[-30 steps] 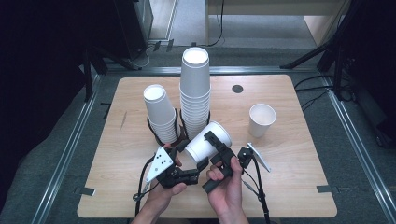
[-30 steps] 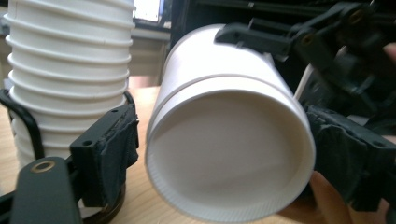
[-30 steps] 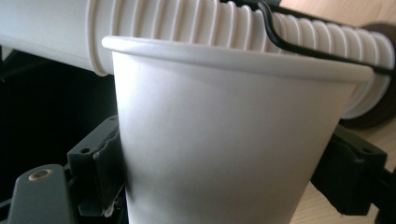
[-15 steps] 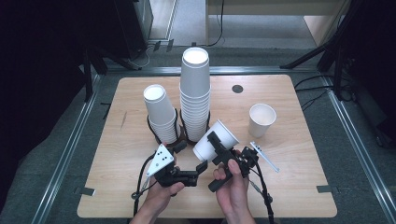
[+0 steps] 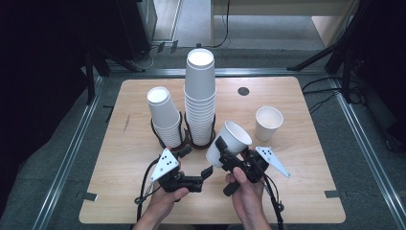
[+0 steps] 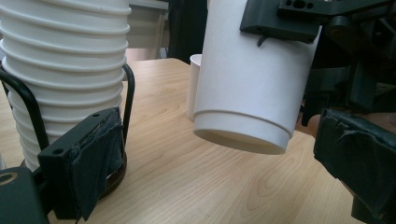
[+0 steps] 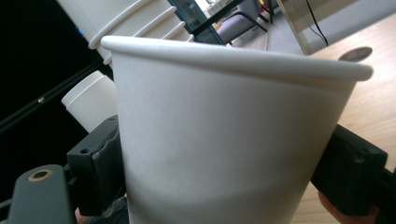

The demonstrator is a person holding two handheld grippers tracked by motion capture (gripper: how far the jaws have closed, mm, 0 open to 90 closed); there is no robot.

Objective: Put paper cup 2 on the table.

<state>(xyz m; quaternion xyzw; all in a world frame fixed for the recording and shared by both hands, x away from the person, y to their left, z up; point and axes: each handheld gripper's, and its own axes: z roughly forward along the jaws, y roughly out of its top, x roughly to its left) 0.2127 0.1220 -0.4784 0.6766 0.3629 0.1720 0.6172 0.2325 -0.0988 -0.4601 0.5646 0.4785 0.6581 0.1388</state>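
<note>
The right gripper point(image 5: 229, 154) grips a single white paper cup point(image 5: 230, 143) around its body, jaws pressed on both sides of the wall, holding it tilted above the counter point(image 5: 306, 191) with the rim pointing up and away. In the right gripper view the pads point(image 7: 100, 163) bear on the cup's lower half. The left gripper point(image 5: 197, 163) stands beside it with jaws that have just been opening and now gape wide around nothing; in the left gripper view the cup's base point(image 6: 243, 135) hangs in front of and between them, untouched.

Just beyond the grippers stand two wire holders: a short stack of cups point(image 5: 165, 117) and a tall stack of cups point(image 5: 200, 96). A lone upright cup point(image 5: 268, 122) sits farther right, well apart.

The step in hand looks like carrying the freed cup over to set it down near the lone one. To do this well, the right gripper should keep a light, even squeeze so the thin wall does not buckle, turn the cup upright before lowering, and release only once the base is flat on the counter. The left gripper should stay clear of the holders.
</note>
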